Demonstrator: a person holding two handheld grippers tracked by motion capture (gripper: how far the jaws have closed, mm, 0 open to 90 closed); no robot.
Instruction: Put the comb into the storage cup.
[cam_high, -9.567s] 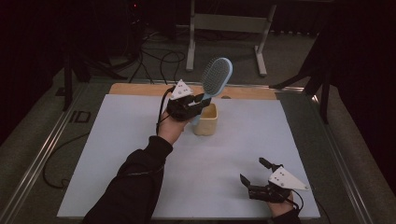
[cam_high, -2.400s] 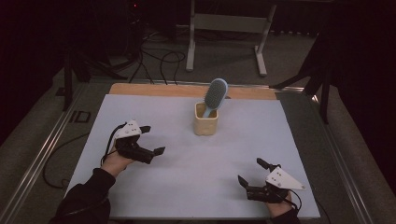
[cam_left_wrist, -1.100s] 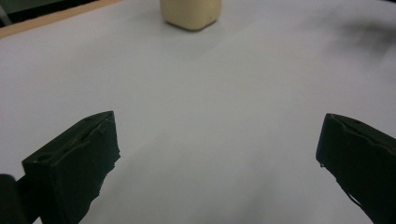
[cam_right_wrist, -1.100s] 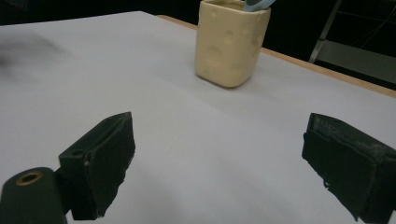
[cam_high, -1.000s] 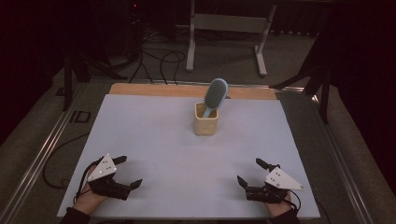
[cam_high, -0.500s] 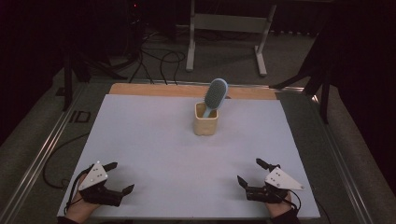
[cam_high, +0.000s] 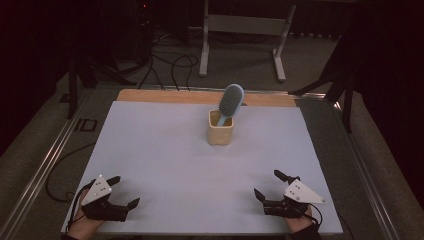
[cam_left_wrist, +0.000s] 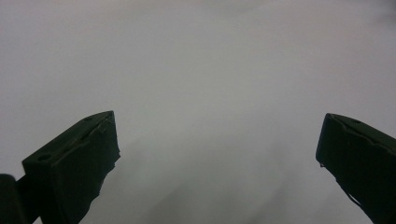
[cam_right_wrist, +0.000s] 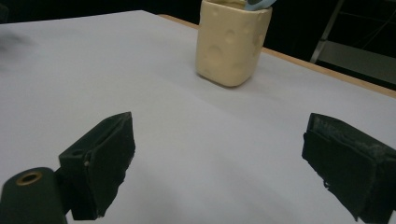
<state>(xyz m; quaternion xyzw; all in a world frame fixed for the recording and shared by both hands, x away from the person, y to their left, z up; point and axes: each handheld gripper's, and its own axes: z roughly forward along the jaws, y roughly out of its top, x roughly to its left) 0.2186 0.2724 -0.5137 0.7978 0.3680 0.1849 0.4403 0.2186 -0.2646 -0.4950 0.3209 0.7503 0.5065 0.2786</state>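
Note:
A cream-coloured cup stands upright at the middle of the white table top, toward its far side. A blue hairbrush stands in the cup, handle down, head leaning to the right. The cup also rises ahead in the right gripper view. My left gripper rests at the near left corner, open and empty. My right gripper rests at the near right corner, open and empty. Both are far from the cup. In the left gripper view my left gripper has bare white surface between its jaws.
A wooden strip runs along the table's far edge. Beyond it are cables on the floor and a white metal stand. Metal rails flank the table on the left and right.
My left gripper let go of the brush in the cup and drew back to the near left corner. My right gripper has stayed where it was.

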